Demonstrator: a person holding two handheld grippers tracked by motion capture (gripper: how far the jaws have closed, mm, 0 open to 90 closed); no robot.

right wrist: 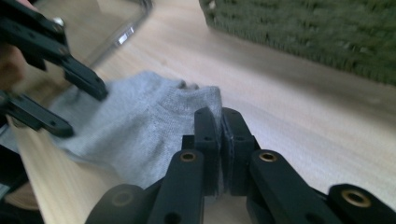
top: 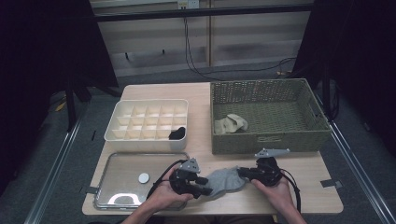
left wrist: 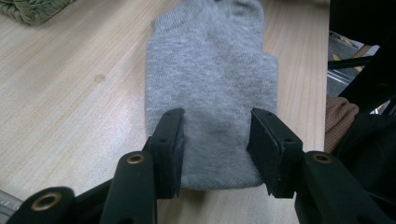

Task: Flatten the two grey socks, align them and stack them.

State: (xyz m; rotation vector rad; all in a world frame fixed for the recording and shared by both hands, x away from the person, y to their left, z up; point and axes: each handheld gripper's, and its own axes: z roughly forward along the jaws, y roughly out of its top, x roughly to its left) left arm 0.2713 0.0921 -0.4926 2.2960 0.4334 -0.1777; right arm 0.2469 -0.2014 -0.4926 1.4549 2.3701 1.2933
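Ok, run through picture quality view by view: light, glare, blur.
High view: dim, black surrounds, glare on the metal tray. Left gripper view: grey sock sharp, soft sheen on the table, jaws slightly soft. Right gripper view: green basket smeared and out of focus, tray rim glinting, right gripper fairly crisp.

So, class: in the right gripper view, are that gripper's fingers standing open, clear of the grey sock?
No: the right gripper has its fingers pinched shut on the sock's edge.
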